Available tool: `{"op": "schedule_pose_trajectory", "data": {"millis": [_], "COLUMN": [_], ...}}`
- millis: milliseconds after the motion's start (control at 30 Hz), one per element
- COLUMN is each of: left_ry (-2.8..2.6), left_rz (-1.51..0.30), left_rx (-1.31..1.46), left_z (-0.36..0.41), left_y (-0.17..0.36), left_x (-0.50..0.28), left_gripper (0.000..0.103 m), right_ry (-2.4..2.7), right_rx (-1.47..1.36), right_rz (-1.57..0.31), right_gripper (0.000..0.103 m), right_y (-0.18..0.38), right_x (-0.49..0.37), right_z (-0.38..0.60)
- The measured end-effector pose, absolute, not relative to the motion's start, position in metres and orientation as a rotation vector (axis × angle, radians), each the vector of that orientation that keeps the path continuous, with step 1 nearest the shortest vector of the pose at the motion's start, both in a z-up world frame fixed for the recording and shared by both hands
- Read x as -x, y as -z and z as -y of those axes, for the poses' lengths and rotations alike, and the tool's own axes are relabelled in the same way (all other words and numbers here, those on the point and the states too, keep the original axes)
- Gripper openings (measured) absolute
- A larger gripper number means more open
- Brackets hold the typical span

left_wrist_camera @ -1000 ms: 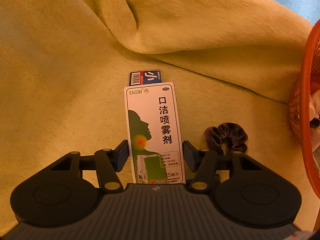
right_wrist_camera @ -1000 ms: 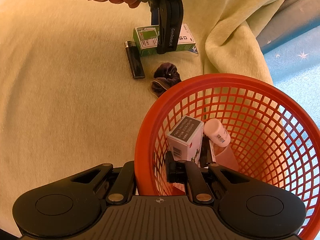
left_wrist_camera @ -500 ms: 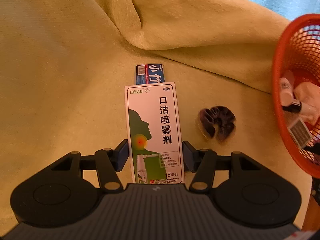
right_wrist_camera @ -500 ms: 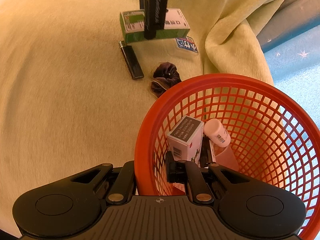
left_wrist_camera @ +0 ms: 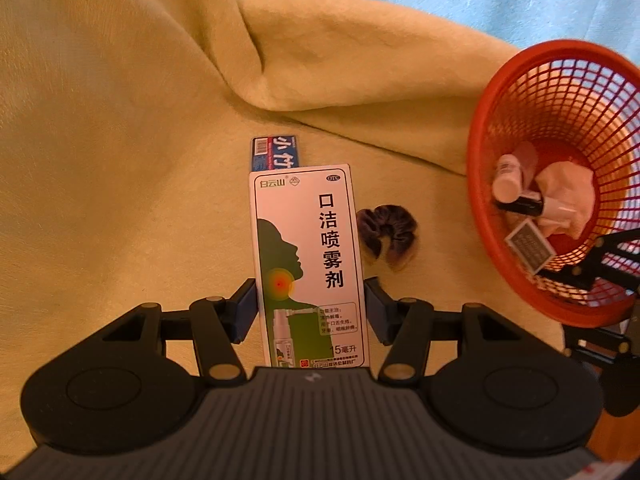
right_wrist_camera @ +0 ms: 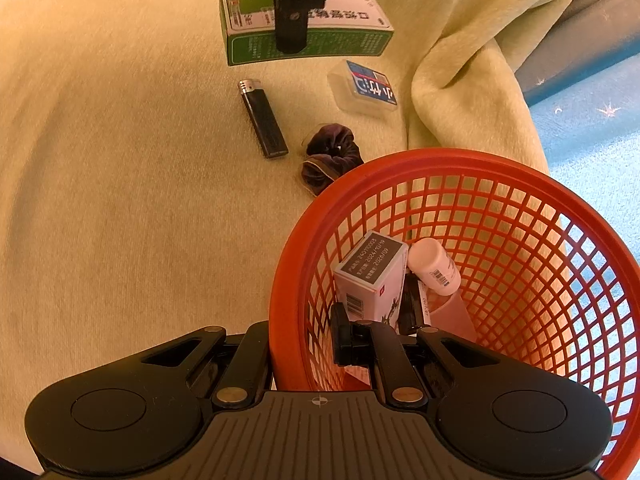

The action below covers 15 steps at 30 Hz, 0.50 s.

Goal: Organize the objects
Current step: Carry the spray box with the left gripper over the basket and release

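Left wrist: left gripper (left_wrist_camera: 308, 304) clamps spray box (left_wrist_camera: 306, 264) above blanket (left_wrist_camera: 120, 160).

The left gripper (left_wrist_camera: 309, 308) fills the bottom of the frame, its two fingers pressed against the long sides of a white and green spray box (left_wrist_camera: 307, 268) that stands up the centre of the picture. Just above the box's top edge a blue and white packet (left_wrist_camera: 275, 153) lies on the yellow-green blanket (left_wrist_camera: 120, 160). Just right of the box lies a dark purple scrunchie (left_wrist_camera: 387, 237). At the right edge an orange mesh basket (left_wrist_camera: 480, 184) holds a white bottle (left_wrist_camera: 507, 184), a grey-topped carton (left_wrist_camera: 530, 245) and crumpled pale material (left_wrist_camera: 568, 200); part of the right gripper (left_wrist_camera: 600, 264) reaches over its lower rim.
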<state>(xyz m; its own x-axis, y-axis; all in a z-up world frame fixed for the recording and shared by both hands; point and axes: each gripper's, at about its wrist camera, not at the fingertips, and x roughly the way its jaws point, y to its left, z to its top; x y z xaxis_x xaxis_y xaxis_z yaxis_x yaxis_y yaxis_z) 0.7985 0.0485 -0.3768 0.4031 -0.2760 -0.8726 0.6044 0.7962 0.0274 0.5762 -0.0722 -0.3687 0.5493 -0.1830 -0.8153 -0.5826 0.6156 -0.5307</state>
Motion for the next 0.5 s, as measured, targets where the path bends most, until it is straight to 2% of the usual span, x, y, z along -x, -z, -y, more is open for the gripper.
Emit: {"op": "schedule_pose_trajectory", "data": {"millis": [500], "left_ry": [0.697], "left_rz": [-0.965], "left_rx": [-0.377], "left_z": [-0.031], "left_y": [0.348], "left_x": [-0.779], "left_gripper": [0.052], "right_ry": [-0.280], "right_rx": [0.912], "right_rz": [-0.990], "right_gripper": [0.007], "right_y": [0.368], "right_x": [-0.576], "right_z": [0.071]}}
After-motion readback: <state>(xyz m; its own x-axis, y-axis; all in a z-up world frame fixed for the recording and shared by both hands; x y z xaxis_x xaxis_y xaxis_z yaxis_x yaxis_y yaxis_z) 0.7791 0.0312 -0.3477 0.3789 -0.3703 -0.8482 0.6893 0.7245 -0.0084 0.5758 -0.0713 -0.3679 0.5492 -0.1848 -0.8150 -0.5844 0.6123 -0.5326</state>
